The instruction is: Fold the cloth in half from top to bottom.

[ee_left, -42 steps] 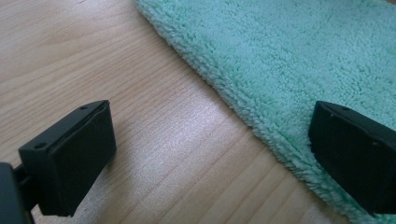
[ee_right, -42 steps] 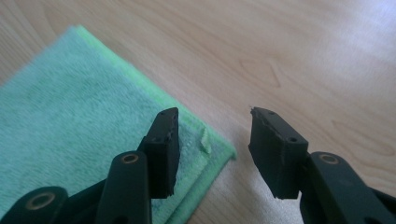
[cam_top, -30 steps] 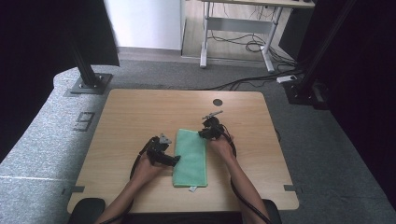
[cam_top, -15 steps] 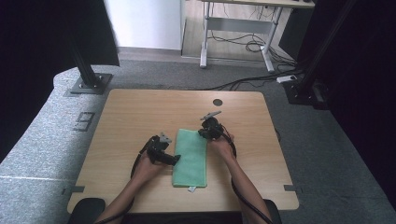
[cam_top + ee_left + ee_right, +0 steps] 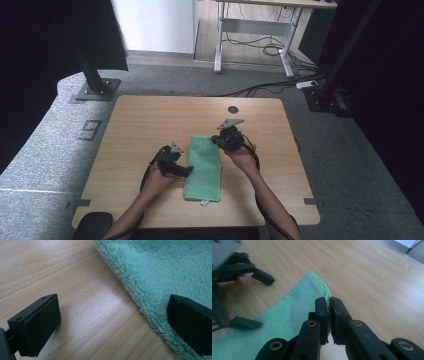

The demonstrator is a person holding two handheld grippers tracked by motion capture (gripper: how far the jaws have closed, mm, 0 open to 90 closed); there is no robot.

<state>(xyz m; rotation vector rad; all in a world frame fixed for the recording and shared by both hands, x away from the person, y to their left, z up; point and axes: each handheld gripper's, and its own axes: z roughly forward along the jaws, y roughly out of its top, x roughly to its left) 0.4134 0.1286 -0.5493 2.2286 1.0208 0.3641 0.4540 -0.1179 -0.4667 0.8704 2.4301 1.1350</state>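
A folded green towel (image 5: 204, 170) lies lengthwise on the wooden table (image 5: 150, 120). My right gripper (image 5: 221, 140) is at the towel's far right corner. In the right gripper view its jaws (image 5: 329, 302) are shut on the towel's (image 5: 294, 307) edge, which rises to them. My left gripper (image 5: 186, 168) rests at the towel's left edge. In the left gripper view it (image 5: 112, 320) stands open, one finger (image 5: 37, 325) over bare wood, the other over the towel's (image 5: 162, 270) fluffy border, pressing on nothing. The right gripper view also shows the left gripper (image 5: 262, 302) open across the towel.
A round cable hole (image 5: 233, 109) sits near the table's far edge. Grey carpet surrounds the table, with black stand bases (image 5: 94, 91) at the far corners. A dark object (image 5: 95, 222) lies at the table's near left corner.
My right gripper has risen a little with the towel's far right corner in its jaws. The left hand and its gripper have stayed where they were.
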